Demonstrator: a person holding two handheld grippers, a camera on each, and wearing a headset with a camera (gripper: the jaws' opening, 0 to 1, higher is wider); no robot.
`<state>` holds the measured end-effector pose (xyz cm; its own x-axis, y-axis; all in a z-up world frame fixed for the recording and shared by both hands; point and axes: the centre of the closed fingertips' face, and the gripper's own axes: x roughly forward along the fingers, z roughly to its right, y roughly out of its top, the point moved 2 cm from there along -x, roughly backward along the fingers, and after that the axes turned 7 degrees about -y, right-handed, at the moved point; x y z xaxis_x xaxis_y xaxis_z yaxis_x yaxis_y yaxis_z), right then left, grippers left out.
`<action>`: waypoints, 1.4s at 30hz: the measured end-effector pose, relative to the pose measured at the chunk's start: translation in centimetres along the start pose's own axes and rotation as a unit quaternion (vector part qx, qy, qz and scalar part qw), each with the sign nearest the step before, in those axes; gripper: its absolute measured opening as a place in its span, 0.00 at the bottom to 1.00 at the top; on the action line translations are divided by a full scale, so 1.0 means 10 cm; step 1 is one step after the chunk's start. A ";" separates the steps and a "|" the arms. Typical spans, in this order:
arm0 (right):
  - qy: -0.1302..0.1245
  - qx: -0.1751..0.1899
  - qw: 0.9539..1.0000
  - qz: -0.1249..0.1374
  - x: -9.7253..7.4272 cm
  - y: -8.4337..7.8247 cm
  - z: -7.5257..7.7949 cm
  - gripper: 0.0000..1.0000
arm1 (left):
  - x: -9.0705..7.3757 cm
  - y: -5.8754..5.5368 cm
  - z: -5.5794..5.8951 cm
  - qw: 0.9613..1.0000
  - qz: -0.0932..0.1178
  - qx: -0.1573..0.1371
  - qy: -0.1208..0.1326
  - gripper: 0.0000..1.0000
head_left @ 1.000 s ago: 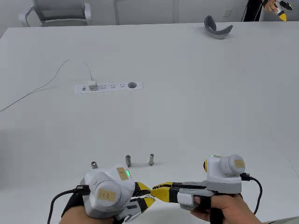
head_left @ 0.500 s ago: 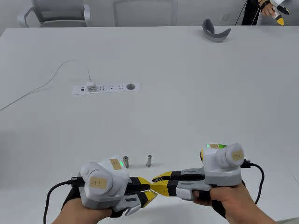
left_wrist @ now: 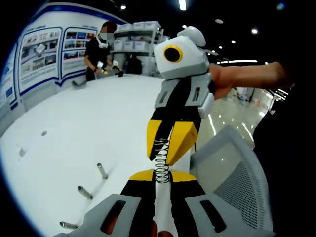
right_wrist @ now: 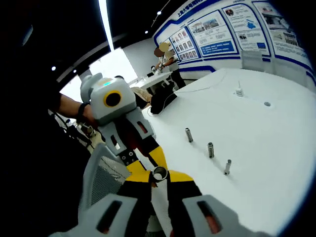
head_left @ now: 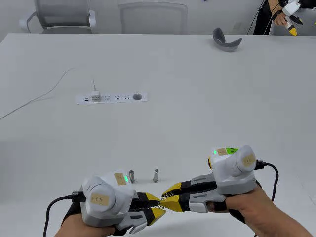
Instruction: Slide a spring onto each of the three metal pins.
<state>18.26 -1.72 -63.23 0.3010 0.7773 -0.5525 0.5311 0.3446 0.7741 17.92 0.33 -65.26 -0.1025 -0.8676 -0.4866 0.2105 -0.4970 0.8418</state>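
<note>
Tips unmoved from a second ago, the left gripper (head_left: 157,206) and right gripper (head_left: 167,196) each pinch one end of the small silvery coil spring (left_wrist: 160,158) above the white bench (head_left: 207,108), near the short bare-looking metal pin (right_wrist: 227,167), so the hand-off seems unfinished.

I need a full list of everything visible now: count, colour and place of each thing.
large flat table: one, white, under everything.
long plastic power strip: one, white, left of centre, plug inserted.
curved band-shaped object: one, grey, far table edge.
office chairs: two, pale grey, behind the table.
another person: one, far right corner.
upright metal pins: three, silver, row near the claws; two seem sprung, one bare.
small coil spring: one, silver, between both claw tips.
left claw: one, yellow-black, shut on the spring.
right claw: one, yellow-black, facing it, also shut on it.
</note>
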 end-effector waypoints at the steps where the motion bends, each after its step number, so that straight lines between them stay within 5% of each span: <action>1: 0.003 -0.018 1.000 -0.011 -0.01 0.00 -0.01 0.13 | 0.00 0.02 0.01 1.000 0.002 0.001 -0.002 0.10; 11: 0.039 -0.104 0.991 -0.073 -0.07 0.00 -0.07 0.13 | 0.07 0.11 0.08 0.999 0.002 0.027 -0.027 0.10; 20: 0.063 -0.135 0.982 -0.115 0.02 -0.12 -0.18 0.13 | 0.09 0.00 0.18 0.997 -0.029 0.053 -0.042 0.10; 42: 0.021 -0.085 0.992 -0.090 0.00 -0.16 -0.16 0.12 | -0.10 -0.19 0.06 1.000 -0.009 -0.004 -0.002 0.23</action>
<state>16.13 -1.45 -63.94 0.1781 0.7156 -0.6754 0.4310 0.5603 0.7073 17.06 2.11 -66.22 -0.1094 -0.8584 -0.5012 0.2171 -0.5127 0.8306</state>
